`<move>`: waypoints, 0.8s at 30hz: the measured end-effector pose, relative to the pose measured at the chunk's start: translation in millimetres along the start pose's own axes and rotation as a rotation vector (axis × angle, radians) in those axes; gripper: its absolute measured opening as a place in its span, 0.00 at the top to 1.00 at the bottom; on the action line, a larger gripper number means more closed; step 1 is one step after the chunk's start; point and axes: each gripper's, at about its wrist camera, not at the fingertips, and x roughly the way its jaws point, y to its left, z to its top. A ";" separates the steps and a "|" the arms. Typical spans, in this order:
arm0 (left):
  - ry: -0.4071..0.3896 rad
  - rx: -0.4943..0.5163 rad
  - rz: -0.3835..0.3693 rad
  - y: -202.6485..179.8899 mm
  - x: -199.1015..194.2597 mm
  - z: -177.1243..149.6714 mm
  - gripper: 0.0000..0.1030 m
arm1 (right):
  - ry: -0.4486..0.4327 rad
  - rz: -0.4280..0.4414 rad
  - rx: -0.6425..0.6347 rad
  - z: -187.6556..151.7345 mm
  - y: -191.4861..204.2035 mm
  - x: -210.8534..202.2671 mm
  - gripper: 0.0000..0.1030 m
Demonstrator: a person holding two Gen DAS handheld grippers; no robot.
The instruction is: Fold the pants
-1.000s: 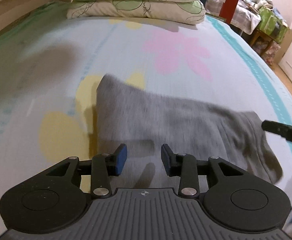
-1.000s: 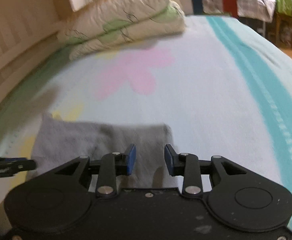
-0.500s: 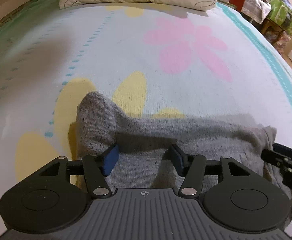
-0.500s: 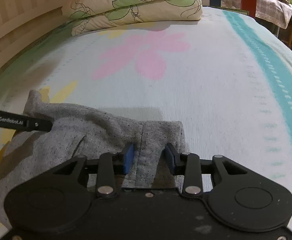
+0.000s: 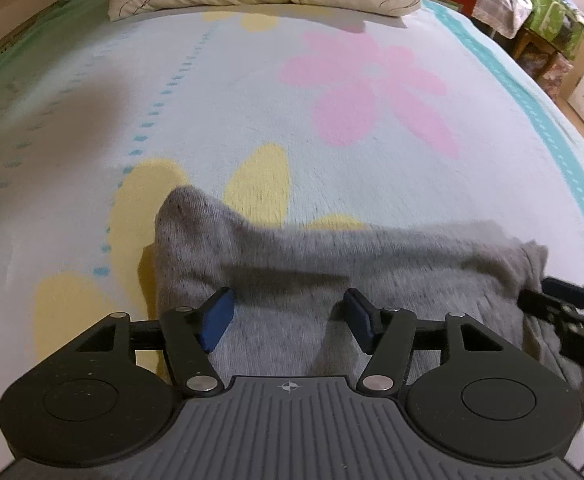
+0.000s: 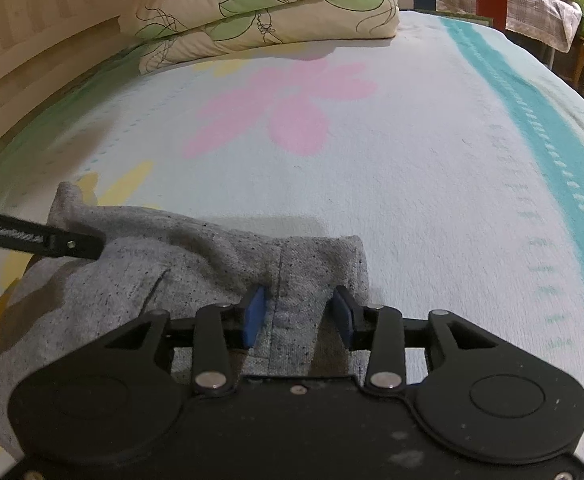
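The gray pants [image 5: 331, 264] lie folded in a long band across the near part of the bed [image 5: 252, 120], on a pale blue blanket with pink and yellow flower shapes. One end of the band rises in a small peak over a yellow petal; the other end, with a seam down it, lies toward the teal stripe. The left gripper [image 5: 288, 316] hangs low over the peaked end, its jaws spreading apart, blue pads [image 5: 216, 316] clear of the cloth on either side with gray fabric lying beneath the gap. The right gripper [image 6: 297, 314] sits over the seamed end, its jaws also spreading, the seam running up between the pads; whether they still brush the cloth I cannot tell. Two stacked pillows [image 6: 260, 12] with green leaf prints rest at the far end of the bed.
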 end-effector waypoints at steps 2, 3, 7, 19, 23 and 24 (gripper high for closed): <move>0.000 0.014 -0.002 -2.4 -9.9 -10.9 0.38 | 0.011 0.008 0.016 1.7 -3.0 0.4 0.55; 0.003 0.025 0.002 -3.8 -14.3 -16.6 0.34 | 0.018 0.012 0.030 2.6 -5.2 0.4 0.54; 0.035 0.071 0.001 -7.4 -31.3 -49.6 0.30 | 0.053 0.012 0.078 3.3 -10.5 -2.7 0.50; 0.031 -0.050 -0.038 3.5 -56.0 -101.7 0.22 | 0.195 0.035 0.171 -28.8 -11.4 -40.1 0.45; 0.036 -0.065 -0.038 5.9 -50.6 -110.7 0.12 | 0.240 0.040 0.183 -36.9 -9.5 -48.1 0.44; 0.039 -0.076 -0.042 8.2 -50.1 -111.6 0.09 | 0.238 0.041 0.179 -38.3 -9.2 -48.4 0.43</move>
